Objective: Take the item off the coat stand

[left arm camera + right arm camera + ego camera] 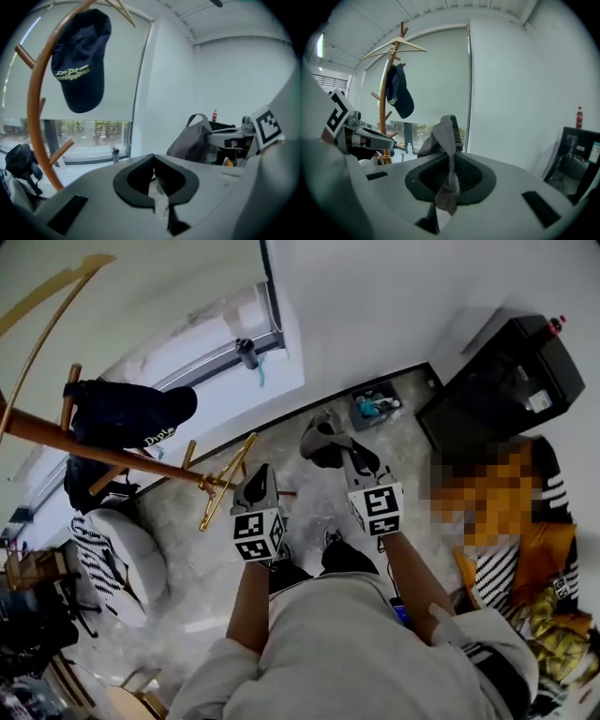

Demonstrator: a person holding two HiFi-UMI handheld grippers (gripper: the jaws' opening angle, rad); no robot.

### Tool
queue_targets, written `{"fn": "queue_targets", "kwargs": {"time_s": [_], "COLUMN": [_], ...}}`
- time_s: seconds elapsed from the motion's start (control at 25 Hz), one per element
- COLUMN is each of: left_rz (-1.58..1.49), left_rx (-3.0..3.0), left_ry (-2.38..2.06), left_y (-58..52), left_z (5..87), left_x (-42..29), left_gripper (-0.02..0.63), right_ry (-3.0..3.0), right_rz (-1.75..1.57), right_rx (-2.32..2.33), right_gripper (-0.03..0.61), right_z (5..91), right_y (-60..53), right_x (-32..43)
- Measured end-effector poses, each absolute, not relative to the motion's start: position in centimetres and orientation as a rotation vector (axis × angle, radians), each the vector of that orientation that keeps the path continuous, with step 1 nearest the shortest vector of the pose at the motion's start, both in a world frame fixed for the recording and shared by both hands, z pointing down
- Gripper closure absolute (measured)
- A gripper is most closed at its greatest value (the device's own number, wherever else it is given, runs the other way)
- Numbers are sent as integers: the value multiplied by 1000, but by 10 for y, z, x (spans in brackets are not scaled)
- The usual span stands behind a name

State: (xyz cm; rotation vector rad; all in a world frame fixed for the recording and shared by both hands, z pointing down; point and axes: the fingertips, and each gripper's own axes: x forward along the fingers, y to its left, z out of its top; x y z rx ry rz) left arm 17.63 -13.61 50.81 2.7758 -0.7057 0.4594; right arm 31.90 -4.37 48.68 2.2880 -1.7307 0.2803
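R gripper (450, 174): jaws pinched tight on a grey fabric item (444, 136). The cloth bunches up between them & a tail hangs below. In the head view the item is clear of the coat stand (112, 457), held out over the floor in front of the person, well apart from the pegs. L gripper (157, 182): jaws closed together, nothing in them, hovering just beside the R one.

On the stand: a navy cap (80, 61) w/ yellow lettering hangs off an upper peg near the top of the pole. A black bag (89, 486) sits on a lower peg, and a wood hanger (396, 46) rides the very top.

Handling, as a guess: the grey item looks soft, light & floppy w/ no stiffness, so it'll droop & swing from whatever point is pinched. A grip on a fold, as now, seems fine; a thin single layer could slip out. Not fragile. If the cap is next, it's prob. light too, w/ a stiffer brim. Take it by the brim or crown edge & lift up off the peg tip, not sideways, else the cap may snag or the stand rock.
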Motion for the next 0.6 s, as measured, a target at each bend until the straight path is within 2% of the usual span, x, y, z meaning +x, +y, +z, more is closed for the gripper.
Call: {"fn": "queue_targets", "kwargs": {"time_s": [0.32,0.6], "left_rz": [416,305], "left_rx": [2912,3037], "left_ry": [-225,-70], "left_y": [-84,-39], "left_z": [475,418], "left_x": [252,251], "left_gripper": [603,603], "right_ry": [-1383,-1287], "right_rz": [265,182], "right_rx": [2578,2691], "right_gripper": [543,543], "right_z": [451,411], "right_y": [47,92], "right_x": [335,315]}}
